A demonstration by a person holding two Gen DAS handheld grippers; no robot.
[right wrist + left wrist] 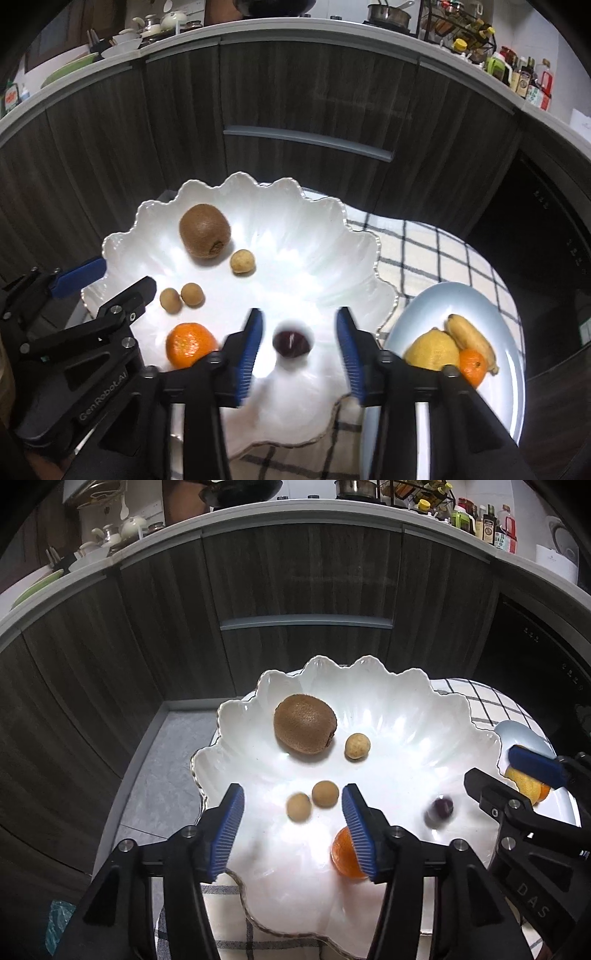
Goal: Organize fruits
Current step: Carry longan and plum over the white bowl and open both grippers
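A white scalloped bowl [406, 701] [295, 206] holds a kiwi [304, 723] [205, 230], three small tan round fruits [325, 794] [192, 294], a mandarin [341, 853] [190, 345] and a blurred dark purple fruit [439, 808] [291, 343]. My left gripper [291, 827] [110, 280] is open over the bowl, two tan fruits between its fingers. My right gripper [299, 354] [506, 771] is open, the purple fruit between its fingers. A pale blue plate [461, 306] [517, 731] holds a lemon [430, 349], a banana [471, 339] and a small orange [472, 365].
The bowl and plate sit on a checked cloth [424, 251] [480, 701]. Dark wood cabinets [295, 590] stand behind, under a counter with bottles [487, 524] and dishes [110, 535]. A dark appliance [546, 221] is at right. Grey floor [166, 757] lies left of the table.
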